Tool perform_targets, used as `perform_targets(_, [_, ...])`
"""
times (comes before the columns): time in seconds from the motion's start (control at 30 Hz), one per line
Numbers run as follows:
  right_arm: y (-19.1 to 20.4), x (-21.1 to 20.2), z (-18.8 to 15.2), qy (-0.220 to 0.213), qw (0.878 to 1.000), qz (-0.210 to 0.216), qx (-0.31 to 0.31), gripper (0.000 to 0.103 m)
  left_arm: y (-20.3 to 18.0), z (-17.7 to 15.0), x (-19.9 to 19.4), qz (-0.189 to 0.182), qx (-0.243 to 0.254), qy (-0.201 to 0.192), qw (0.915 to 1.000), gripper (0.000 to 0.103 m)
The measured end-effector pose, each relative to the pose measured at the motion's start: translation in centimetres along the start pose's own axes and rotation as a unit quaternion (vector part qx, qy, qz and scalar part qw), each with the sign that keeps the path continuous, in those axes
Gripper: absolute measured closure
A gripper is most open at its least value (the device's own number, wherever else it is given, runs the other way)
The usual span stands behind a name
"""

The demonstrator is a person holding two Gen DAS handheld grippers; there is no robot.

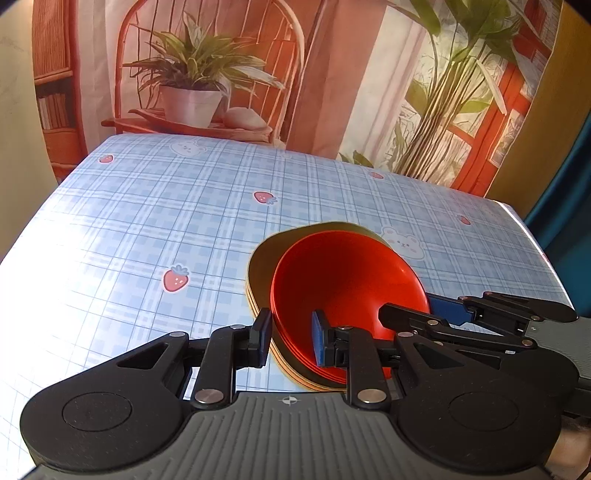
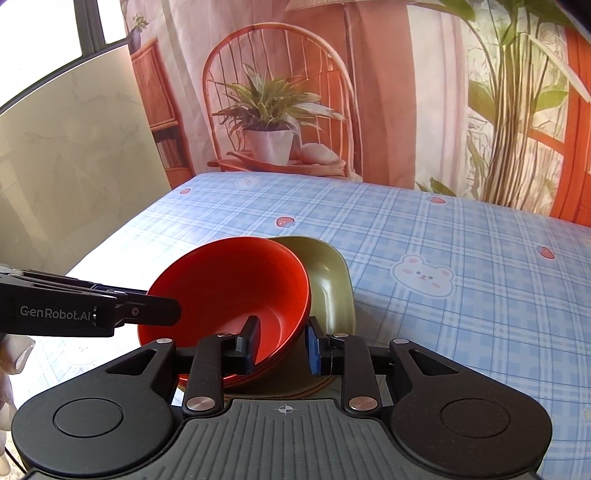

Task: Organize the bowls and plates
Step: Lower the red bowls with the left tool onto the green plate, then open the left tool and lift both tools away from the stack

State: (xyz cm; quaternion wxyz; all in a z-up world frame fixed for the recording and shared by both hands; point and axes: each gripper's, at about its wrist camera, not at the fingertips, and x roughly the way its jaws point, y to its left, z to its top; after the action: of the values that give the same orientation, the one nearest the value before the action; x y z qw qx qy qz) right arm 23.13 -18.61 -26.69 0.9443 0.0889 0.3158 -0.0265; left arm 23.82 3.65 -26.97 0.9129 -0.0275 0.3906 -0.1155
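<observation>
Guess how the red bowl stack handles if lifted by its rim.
Likely stiff: the red bowls keep clean round rims. Probably slippery, given the glossy sheen. Nested bowls may separate or shift on the olive plates beneath, since they sit off-centre.

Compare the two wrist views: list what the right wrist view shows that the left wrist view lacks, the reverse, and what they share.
Only the right wrist view: the window, the pale panel and the GenRobot.AI lettering on the left gripper's side.
Only the left wrist view: a teal curtain at the right edge.
Both: the stacked red bowls over olive plates, the plaid tablecloth, and both grippers at the stack's rim.
</observation>
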Motion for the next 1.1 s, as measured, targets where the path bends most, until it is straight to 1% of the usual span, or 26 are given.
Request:
perform_targets(0.07, [0.2,-0.4,0.2,-0.003,1.000,-0.008,-0.005,0.076,-0.2,0.3,-0.6,0.008,0.008,-0.006,0.9999,0.078])
perform_targets(0.1, [0.2,-0.6,0.3,-0.005,1.000,-0.010,-0.004,0.075,-0.3,0.4,-0.9,0.012,0.010,-0.009,0.9998,0.075])
perform_targets(0.13, [0.2,-0.9,0.4,-0.008,1.000,-0.012,-0.002,0.072,-0.3,0.5,-1.2,0.018,0.011,-0.013,0.9997,0.066])
perform_targets(0.17, [0.1,-1.3,0.5,-0.011,1.000,-0.015,0.000,0.068,-0.3,0.6,-1.6,0.026,0.010,-0.018,0.9995,0.062])
perform_targets(0.2, [0.1,-1.7,0.7,-0.015,1.000,-0.016,0.001,0.067,-0.4,0.8,-2.2,0.036,0.011,-0.024,0.9990,0.054])
perform_targets(0.3, [0.1,-3.4,1.2,-0.030,0.999,-0.018,0.000,0.064,-0.7,1.2,-4.0,0.051,0.017,-0.042,0.9977,0.043])
perform_targets(0.33, [0.1,-4.1,1.3,-0.036,0.999,-0.021,0.001,0.059,-0.8,1.3,-4.7,0.052,0.017,-0.048,0.9974,0.037])
perform_targets(0.37, [0.1,-4.9,1.6,-0.043,0.999,-0.022,0.004,0.052,-1.0,1.4,-5.6,0.052,0.018,-0.056,0.9969,0.033])
perform_targets(0.4, [0.1,-5.9,1.8,-0.052,0.998,-0.023,0.009,0.049,-1.2,1.5,-6.4,0.055,0.018,-0.065,0.9962,0.025])
perform_targets(0.43, [0.1,-6.8,2.0,-0.059,0.998,-0.022,0.014,0.042,-1.4,1.6,-7.3,0.059,0.017,-0.073,0.9954,0.012])
perform_targets(0.47, [0.1,-7.8,2.2,-0.067,0.997,-0.020,0.017,0.036,-1.6,1.5,-8.3,0.066,0.015,-0.085,0.9941,0.007])
perform_targets(0.5, [0.1,-8.9,2.4,-0.075,0.997,-0.019,0.018,0.033,-1.8,1.5,-9.3,0.073,0.015,-0.097,0.9925,0.004])
perform_targets(0.53, [0.3,-9.9,2.6,-0.084,0.996,-0.022,0.016,0.026,-2.0,1.5,-10.1,0.079,0.018,-0.105,0.9912,0.004])
perform_targets(0.57, [0.4,-11.0,2.9,-0.092,0.995,-0.027,0.013,0.016,-2.5,1.7,-11.1,0.085,0.025,-0.111,0.9899,0.004])
perform_targets(0.63, [0.7,-13.2,3.1,-0.111,0.993,-0.039,0.008,0.003,-3.2,1.8,-12.9,0.095,0.037,-0.120,0.9875,0.004])
perform_targets(0.67, [0.9,-14.4,3.2,-0.119,0.992,-0.042,0.005,0.001,-3.7,1.9,-14.0,0.099,0.044,-0.128,0.9859,0.003])
perform_targets(0.7, [1.0,-15.5,3.2,-0.124,0.991,-0.045,0.002,0.001,-4.1,1.8,-15.0,0.100,0.050,-0.136,0.9844,0.000])
perform_targets(0.83, [1.6,-19.8,3.4,-0.141,0.988,-0.058,0.005,0.001,-5.7,1.6,-18.9,0.103,0.066,-0.166,0.9786,0.000])
perform_targets(0.97, [2.6,-23.8,3.1,-0.163,0.982,-0.091,0.004,0.000,-7.7,1.1,-22.3,0.117,0.086,-0.182,0.9725,0.000])
perform_targets(1.1, [3.1,-27.4,2.6,-0.188,0.977,-0.100,0.004,0.000,-8.7,0.4,-25.1,0.117,0.093,-0.197,0.9690,0.000])
